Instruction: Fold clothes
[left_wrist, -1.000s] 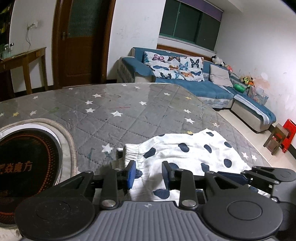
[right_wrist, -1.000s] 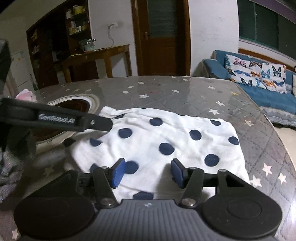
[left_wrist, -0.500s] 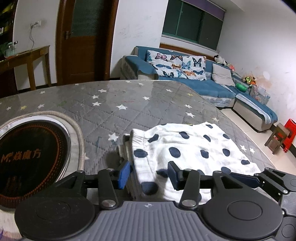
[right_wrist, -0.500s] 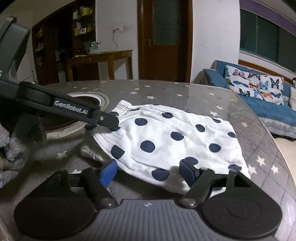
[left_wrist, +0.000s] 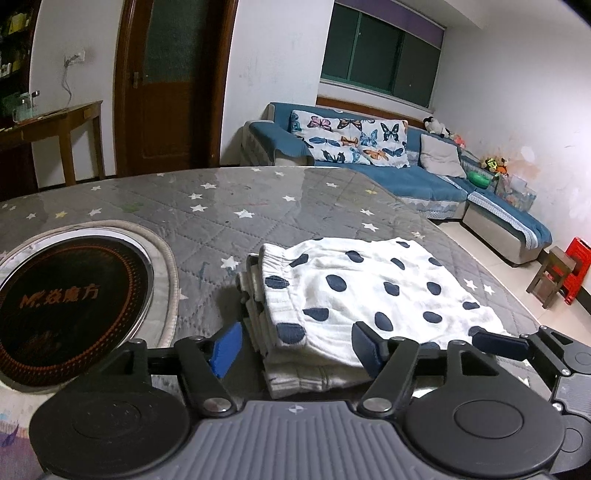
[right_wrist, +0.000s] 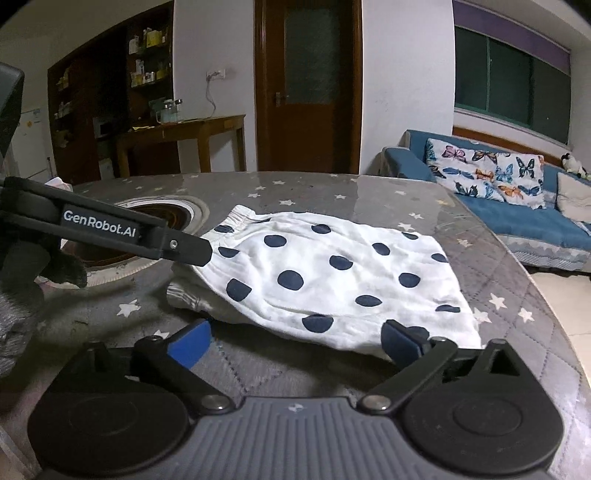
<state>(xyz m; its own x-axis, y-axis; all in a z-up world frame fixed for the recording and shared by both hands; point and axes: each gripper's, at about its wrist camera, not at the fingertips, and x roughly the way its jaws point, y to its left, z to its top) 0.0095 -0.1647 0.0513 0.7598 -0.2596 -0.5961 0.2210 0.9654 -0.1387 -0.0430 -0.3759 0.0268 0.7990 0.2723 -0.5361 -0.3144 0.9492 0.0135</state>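
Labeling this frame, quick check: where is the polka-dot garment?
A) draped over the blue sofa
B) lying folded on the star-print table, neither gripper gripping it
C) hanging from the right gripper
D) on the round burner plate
B: the polka-dot garment lies folded flat on the star-print table, beside the round burner plate; right gripper and left gripper have their jaws opening, pads off the cloth.

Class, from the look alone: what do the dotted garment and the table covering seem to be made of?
Dotted garment: soft, matte woven cloth, likely cotton; it creases and has a gathered waistband. Table covering: quilted star-print fabric, apparently under a glossy clear sheet, since it reflects light.
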